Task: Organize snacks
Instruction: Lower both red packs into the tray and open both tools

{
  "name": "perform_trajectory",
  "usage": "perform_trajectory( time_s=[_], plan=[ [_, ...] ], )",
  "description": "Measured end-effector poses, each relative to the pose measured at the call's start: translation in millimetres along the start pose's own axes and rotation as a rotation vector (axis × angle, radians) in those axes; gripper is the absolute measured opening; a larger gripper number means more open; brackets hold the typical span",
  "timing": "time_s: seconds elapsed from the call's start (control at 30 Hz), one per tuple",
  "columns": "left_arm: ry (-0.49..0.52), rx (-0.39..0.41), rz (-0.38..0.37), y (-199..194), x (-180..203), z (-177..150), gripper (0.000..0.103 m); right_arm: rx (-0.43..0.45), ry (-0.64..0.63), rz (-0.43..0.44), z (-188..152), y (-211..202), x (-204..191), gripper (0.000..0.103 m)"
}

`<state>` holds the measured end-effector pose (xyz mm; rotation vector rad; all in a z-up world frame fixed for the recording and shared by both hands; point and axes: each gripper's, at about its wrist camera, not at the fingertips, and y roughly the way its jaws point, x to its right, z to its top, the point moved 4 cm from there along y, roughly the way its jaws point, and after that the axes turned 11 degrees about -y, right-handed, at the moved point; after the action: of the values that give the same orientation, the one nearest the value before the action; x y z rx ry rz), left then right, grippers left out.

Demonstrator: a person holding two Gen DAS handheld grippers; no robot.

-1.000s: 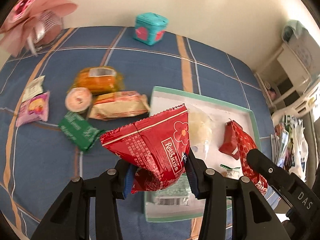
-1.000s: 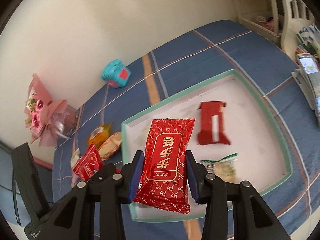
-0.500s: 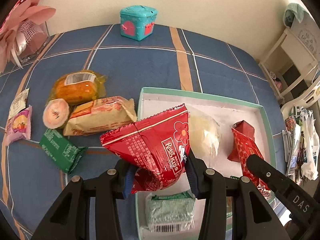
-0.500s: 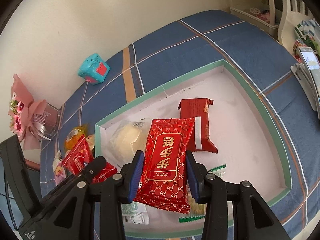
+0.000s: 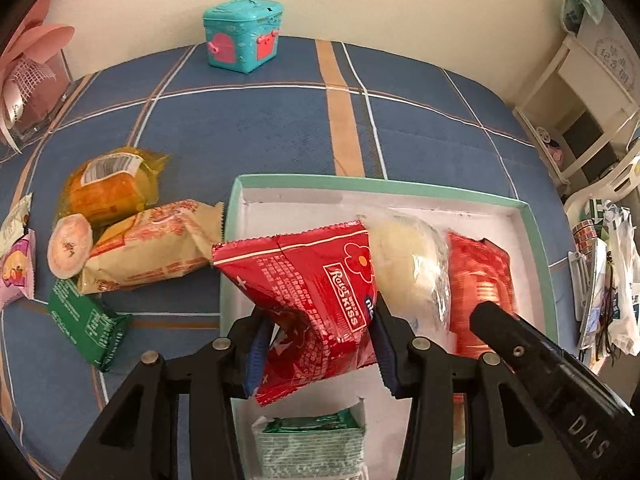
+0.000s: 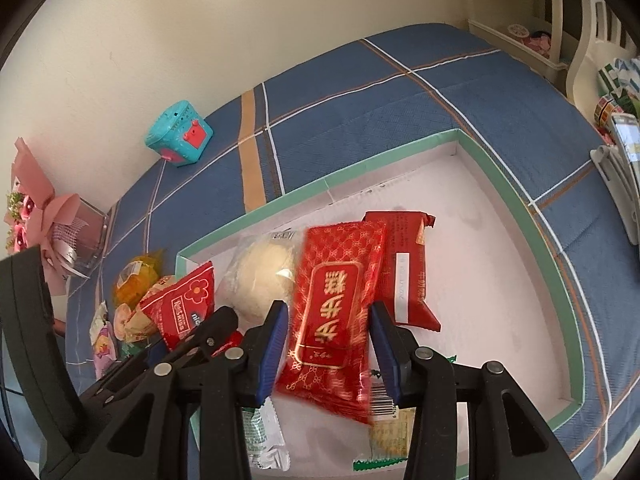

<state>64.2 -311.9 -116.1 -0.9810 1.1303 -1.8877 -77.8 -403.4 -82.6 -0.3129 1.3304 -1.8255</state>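
My left gripper [image 5: 318, 344] is shut on a red Rater Kiss packet [image 5: 316, 288] and holds it above the left part of the green-rimmed white tray [image 5: 360, 184]. My right gripper [image 6: 330, 344] stands with its jaws spread around a long red packet with gold lettering [image 6: 334, 308]; the packet looks blurred and seems to be slipping down into the tray [image 6: 516, 208]. In the tray lie a clear-wrapped pale bun [image 6: 260, 276], a dark red packet [image 6: 408, 260] and a green-and-white packet [image 5: 312, 444].
On the blue plaid cloth left of the tray lie an orange bun packet [image 5: 112, 188], a tan packet [image 5: 148, 248], a round pink snack [image 5: 70, 246], a green packet [image 5: 88, 324] and a pink packet [image 5: 16, 272]. A teal toy chest [image 5: 242, 34] stands at the back.
Both grippers moved forward over the tray. The right gripper's jaws have widened and the long red packet is now loose and blurred between them. The left still grips its packet.
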Motion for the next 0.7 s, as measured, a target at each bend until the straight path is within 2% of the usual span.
perform_trajectory(
  time_s=[0.07, 0.33, 0.53, 0.7],
  plan=[
    [-0.005, -0.008, 0.009, -0.6, -1.7, -0.3, 0.058, 0.0, -0.011, -0.022, 0.7, -2.8, -0.3, 0.046],
    [-0.019, -0.06, 0.021, -12.6, -6.4, -7.2, 0.063, -0.01, -0.028, -0.059, 0.7, -19.3, -5.5, 0.046],
    [-0.019, -0.071, 0.018, -26.5, -6.6, -14.4, 0.068, -0.012, -0.025, -0.075, -3.1, -33.8, -3.7, 0.047],
    [-0.042, -0.071, 0.029, -32.1, -13.8, -20.5, 0.08, -0.012, -0.031, -0.08, -8.1, -39.7, -5.1, 0.05]
  ],
)
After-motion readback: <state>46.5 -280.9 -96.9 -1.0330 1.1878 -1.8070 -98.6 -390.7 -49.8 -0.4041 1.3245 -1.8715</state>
